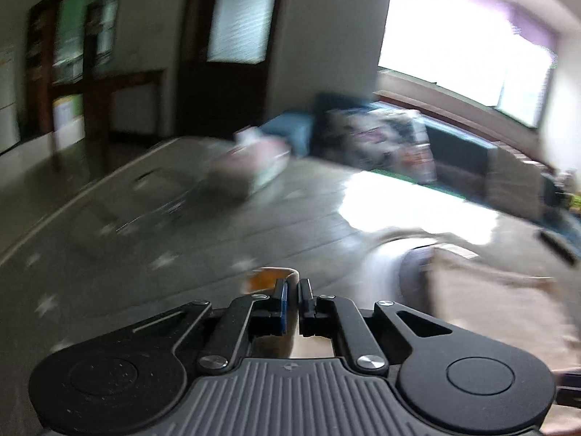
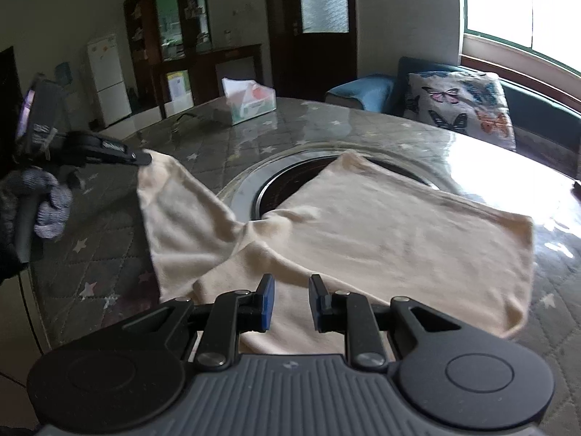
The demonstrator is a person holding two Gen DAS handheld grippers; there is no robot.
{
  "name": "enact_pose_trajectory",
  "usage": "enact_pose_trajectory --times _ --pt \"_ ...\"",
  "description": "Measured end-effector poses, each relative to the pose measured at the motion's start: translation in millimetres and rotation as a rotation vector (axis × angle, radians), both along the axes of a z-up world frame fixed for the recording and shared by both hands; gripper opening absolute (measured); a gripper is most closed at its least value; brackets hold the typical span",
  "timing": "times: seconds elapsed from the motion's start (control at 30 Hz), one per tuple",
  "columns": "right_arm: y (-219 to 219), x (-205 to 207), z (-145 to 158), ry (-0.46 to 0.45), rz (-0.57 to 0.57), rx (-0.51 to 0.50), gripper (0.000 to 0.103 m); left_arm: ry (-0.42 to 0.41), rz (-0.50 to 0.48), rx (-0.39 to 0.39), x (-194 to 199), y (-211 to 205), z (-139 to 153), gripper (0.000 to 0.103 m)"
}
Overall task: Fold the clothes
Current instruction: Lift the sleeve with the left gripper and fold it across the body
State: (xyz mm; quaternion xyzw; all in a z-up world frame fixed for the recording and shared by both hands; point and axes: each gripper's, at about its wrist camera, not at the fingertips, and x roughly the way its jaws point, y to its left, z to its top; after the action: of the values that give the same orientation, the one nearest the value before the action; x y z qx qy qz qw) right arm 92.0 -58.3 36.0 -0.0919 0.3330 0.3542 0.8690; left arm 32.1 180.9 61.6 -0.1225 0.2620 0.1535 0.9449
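Pinching cream garment (image 2: 363, 232) corner in left gripper (image 2: 145, 158) jaws, right gripper (image 2: 290, 303) jaws parted, tissue box (image 2: 250, 103) holding tissues

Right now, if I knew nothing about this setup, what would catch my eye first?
Probably the cream garment spread over the star-patterned table, one corner lifted at the left by the left claw, which is shut on it. Next, the right claw, open just above the garment's near edge. Behind, a butterfly cushion sits on the blue sofa under the bright window.
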Motion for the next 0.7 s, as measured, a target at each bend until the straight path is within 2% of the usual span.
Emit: enact_pose_trajectory --times 0.17,0.3,0.5,0.7 --pt "-27 -1 4 -0.009 -0.065 0.024 0.02 -0.078 -0.215 0.003 6 -64 34 0.006" --pt "-51 -2 4 -0.006 -0.121 0.045 0.02 -0.114 -0.38 0.005 12 -119 48 0.006" --pt "-91 -4 -1 0.005 -0.215 0.065 0.02 -0.083 -0.6 -0.002 22 -192 42 0.006" --pt "-115 -3 -12 0.038 -0.271 0.074 0.02 -0.03 -0.758 0.016 20 -233 24 0.01"
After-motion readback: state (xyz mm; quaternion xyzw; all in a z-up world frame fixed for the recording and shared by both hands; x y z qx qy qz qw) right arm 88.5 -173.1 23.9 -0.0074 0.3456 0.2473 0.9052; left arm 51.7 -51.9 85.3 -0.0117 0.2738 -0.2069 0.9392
